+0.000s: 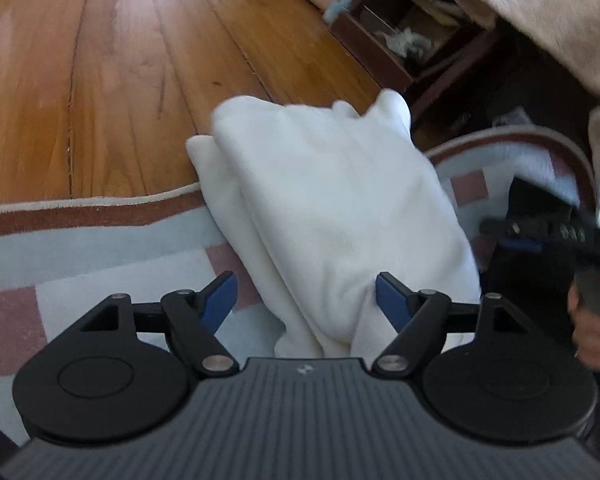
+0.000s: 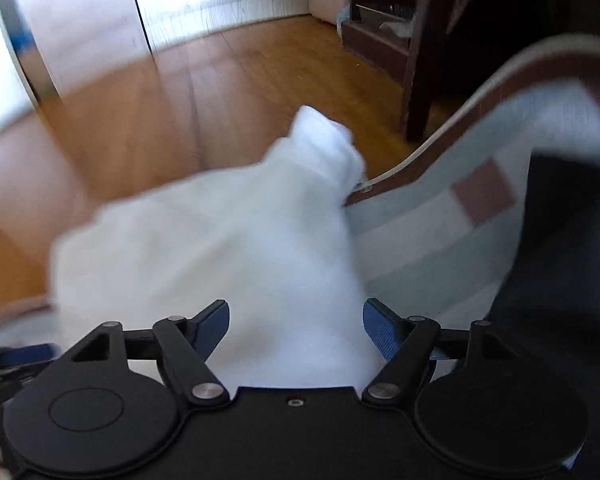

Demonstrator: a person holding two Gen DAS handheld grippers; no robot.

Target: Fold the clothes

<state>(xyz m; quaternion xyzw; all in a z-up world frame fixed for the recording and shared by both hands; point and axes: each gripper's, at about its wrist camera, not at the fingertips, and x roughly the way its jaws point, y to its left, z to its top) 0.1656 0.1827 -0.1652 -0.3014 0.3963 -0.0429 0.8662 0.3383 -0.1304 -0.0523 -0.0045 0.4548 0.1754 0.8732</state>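
My left gripper (image 1: 306, 300) stands wide open over the white garment (image 1: 332, 208), its blue pads clear of the cloth. The garment lies folded in a long bundle, half on the patterned rug (image 1: 100, 248), half on the wooden floor (image 1: 120, 80). My right gripper (image 2: 296, 330) is spread wide too, gripping nothing, the blurred white cloth just below.

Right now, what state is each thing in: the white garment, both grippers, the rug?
White garment: folded over, lying partly on rug, partly on wood floor.
Left gripper: open, cloth between jaws, not pinched.
Right gripper: open over the cloth.
Rug: flat.
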